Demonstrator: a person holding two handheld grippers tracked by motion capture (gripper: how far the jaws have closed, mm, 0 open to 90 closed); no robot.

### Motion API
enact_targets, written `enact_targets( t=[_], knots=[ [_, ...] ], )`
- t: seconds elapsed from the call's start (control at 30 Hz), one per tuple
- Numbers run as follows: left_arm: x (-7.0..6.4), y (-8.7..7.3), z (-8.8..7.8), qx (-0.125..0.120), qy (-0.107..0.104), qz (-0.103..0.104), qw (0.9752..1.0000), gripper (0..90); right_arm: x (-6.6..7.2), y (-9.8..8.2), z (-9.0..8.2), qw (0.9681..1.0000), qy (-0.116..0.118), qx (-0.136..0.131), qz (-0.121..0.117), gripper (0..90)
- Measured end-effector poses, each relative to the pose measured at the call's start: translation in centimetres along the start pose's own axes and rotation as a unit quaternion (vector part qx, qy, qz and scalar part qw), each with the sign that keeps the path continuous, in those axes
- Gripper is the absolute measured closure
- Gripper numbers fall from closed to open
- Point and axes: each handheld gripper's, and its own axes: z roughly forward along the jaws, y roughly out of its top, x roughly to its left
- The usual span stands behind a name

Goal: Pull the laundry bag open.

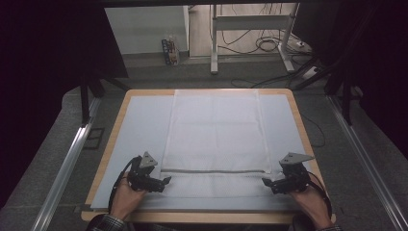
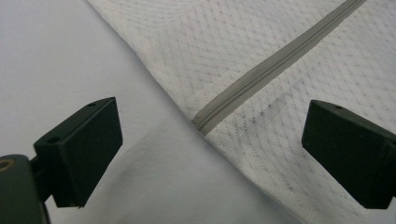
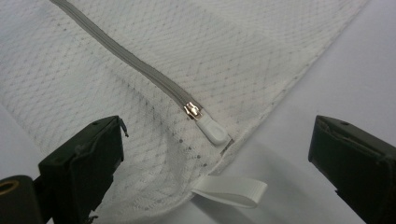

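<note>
1. Nearest the person, the left gripper (image 1: pixel 166 180) and the right gripper (image 1: pixel 265 182) sit low over the near end of the table (image 1: pixel 118 115), one at each near corner of a white mesh laundry bag (image 1: pixel 216 130); in both gripper views the jaws stand wide apart with nothing between them but cloth and table cover.
2. The bag lies flat on the pale cover sheet (image 1: pixel 139 125), long axis running away from the person; its grey zipper (image 2: pixel 261 74) crosses the near end from side to side.
3. In the right gripper view the metal slider (image 3: pixel 192 110) with its white pull tab (image 3: pixel 212 130) sits at the bag's edge, with a white webbing loop (image 3: pixel 231 191) poking out just below; the left gripper view shows the zipper's closed stop end (image 2: pixel 201 124) at the opposite edge, so the zip looks shut along its whole visible length.
4. The step in hand, as I judge it, is to take hold for unzipping; the right jaws should come down squarely over the pull tab alone, not the mesh beneath it; the left jaws should pinch the fabric just beside the stop end, so the bag stays taut and does not drag along with the slider.
5. The pull should then run along the zipper's line, kept low; lifting would likely bunch the mesh into the teeth.
6. Farther off, beyond the table, stand a metal desk frame (image 1: pixel 250 29) and loose cables (image 1: pixel 267 45) on the floor.
7. No brand, label or legible writing appears on the bag, tab or grippers; a small box (image 1: pixel 169 52) on the far floor carries print too small to read.
</note>
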Motion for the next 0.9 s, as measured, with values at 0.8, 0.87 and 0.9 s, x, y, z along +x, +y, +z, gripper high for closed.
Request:
enact_targets(
  t=[0.8,0.87,0.9],
  knots=[
    [-0.7,0.3,0.5,0.01,0.006,0.031,0.9994,6.0,1.4,0.0,0.5,0.9944,-0.054,0.081,0.042,53.5],
    [-0.8,0.4,0.5,0.009,0.005,0.034,0.9994,6.1,1.9,0.0,0.4,0.9945,-0.055,0.079,0.041,62.8],
    [-0.9,0.4,0.5,0.01,0.003,0.035,0.9993,6.1,2.0,-0.1,0.4,0.9949,-0.053,0.077,0.038,66.2]
  ],
)
